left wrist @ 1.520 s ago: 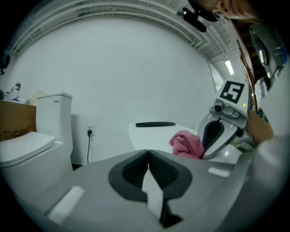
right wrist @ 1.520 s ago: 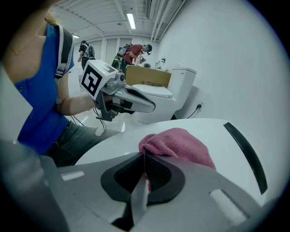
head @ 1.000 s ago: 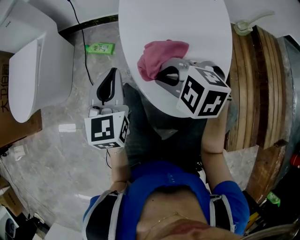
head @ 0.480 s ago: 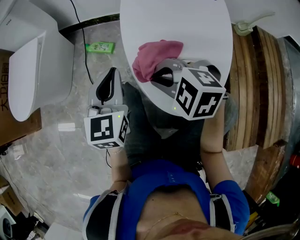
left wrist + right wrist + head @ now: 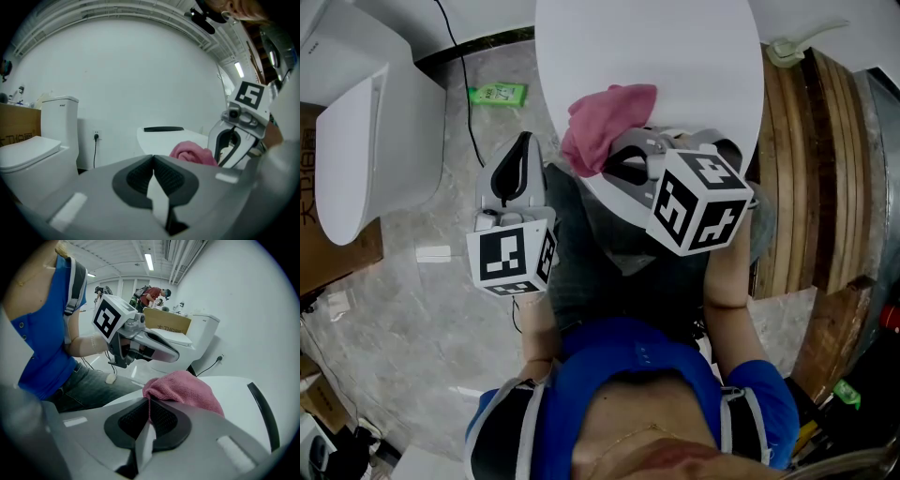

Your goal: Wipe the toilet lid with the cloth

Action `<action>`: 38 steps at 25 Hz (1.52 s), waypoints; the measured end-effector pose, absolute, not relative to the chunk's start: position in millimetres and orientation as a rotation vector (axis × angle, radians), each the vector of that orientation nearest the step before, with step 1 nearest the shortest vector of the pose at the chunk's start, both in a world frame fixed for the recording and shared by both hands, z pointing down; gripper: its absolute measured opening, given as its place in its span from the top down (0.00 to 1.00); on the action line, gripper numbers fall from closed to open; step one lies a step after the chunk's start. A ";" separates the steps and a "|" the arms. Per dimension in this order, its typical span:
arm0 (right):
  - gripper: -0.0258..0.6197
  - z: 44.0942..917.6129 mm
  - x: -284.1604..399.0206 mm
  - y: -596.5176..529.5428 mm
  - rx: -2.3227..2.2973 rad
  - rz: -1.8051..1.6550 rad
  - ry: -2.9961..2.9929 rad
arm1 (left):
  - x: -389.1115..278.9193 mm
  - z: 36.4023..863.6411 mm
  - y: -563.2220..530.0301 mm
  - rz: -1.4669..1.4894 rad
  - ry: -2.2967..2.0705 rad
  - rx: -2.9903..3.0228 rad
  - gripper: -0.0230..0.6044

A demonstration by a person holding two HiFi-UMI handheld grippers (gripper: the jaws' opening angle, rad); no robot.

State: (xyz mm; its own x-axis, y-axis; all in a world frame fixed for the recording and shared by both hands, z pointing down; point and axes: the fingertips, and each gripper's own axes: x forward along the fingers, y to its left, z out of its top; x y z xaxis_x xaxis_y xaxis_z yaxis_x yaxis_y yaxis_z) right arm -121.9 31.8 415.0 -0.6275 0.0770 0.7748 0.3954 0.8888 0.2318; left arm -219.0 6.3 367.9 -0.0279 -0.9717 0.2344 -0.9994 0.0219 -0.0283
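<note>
right gripper [image 5: 149, 403]: jaws pinching an edge of the crumpled pink terry cloth [image 5: 602, 124] | cloth: lying on the near left part of the closed white oval toilet lid [image 5: 675, 56] | left gripper [image 5: 153, 160]: jaws pressed together, nothing between them, held left of the lid

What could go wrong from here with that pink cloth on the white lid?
1. The cloth sits right at the edge of the lid; a stroke further outward could drag it off.
2. The jaws of the right gripper seem to pinch only the cloth's rim, so it might slip free mid-wipe, and the hard jaws could then rub the lid directly.
</note>
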 end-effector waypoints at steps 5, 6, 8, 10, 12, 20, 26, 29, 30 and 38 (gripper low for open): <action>0.94 415.4 -117.8 36.0 -0.337 -0.489 -2.218 | -216.8 368.3 2.4 0.284 -2.121 2.091 0.96; 0.94 415.5 -116.6 37.0 -0.336 -0.491 -2.218 | -216.3 368.4 2.1 0.284 -2.120 2.092 0.96; 0.94 416.1 -114.1 39.3 -0.334 -0.493 -2.219 | -215.2 369.0 1.8 0.286 -2.118 2.094 0.96; 0.94 416.4 -111.6 40.6 -0.333 -0.495 -2.223 | -214.2 369.5 1.0 0.289 -2.116 2.096 0.96; 0.94 416.4 -108.9 41.6 -0.332 -0.496 -2.222 | -213.0 370.0 0.1 0.293 -2.112 2.096 0.96; 0.94 417.8 -99.5 43.6 -0.332 -0.490 -2.225 | -208.5 373.8 -5.1 0.302 -2.096 2.102 0.96; 0.94 416.8 -88.3 41.9 -0.321 -0.462 -2.244 | -207.9 375.1 -7.4 0.310 -2.092 2.102 0.96; 0.94 417.1 -83.2 38.1 -0.308 -0.455 -2.247 | -204.9 376.2 -9.9 0.313 -2.084 2.108 0.96; 0.94 417.0 -81.2 36.7 -0.302 -0.452 -2.249 | -203.3 376.1 -10.8 0.314 -2.081 2.112 0.96; 0.94 415.9 -60.3 26.8 -0.232 -0.416 -2.258 | -195.1 372.8 -15.6 0.315 -2.068 2.135 0.96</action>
